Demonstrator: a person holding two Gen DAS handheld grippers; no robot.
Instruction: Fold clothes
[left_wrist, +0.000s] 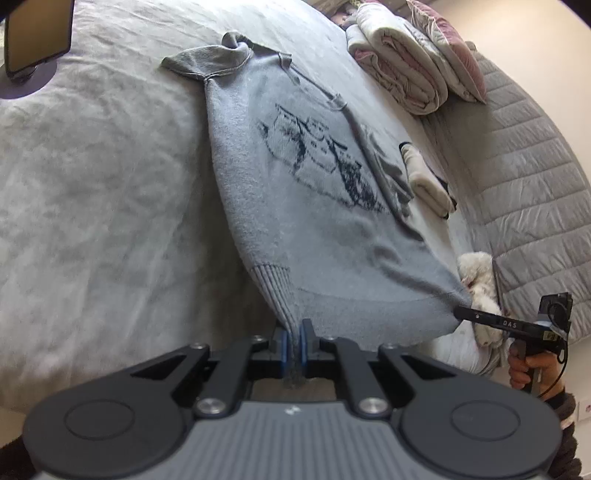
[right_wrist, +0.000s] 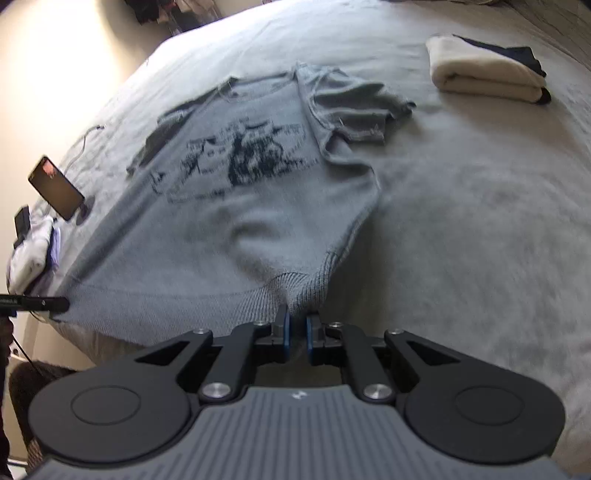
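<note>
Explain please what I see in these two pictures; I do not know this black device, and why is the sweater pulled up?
A person holds one hand-held gripper in each hand; a camera on each looks along its fingers. The left hand-held gripper pinches one corner of the ribbed hem of a grey sweater with a dark print. The right hand-held gripper pinches the other corner, lifting the hem off the grey bedcover. Folded cream and dark clothes, a phone on a stand and folded quilts also lie on the bed.

Black linkage arms, silver screws – blue-padded fingers (left_wrist: 283, 345), ribbed grey housing.
</note>
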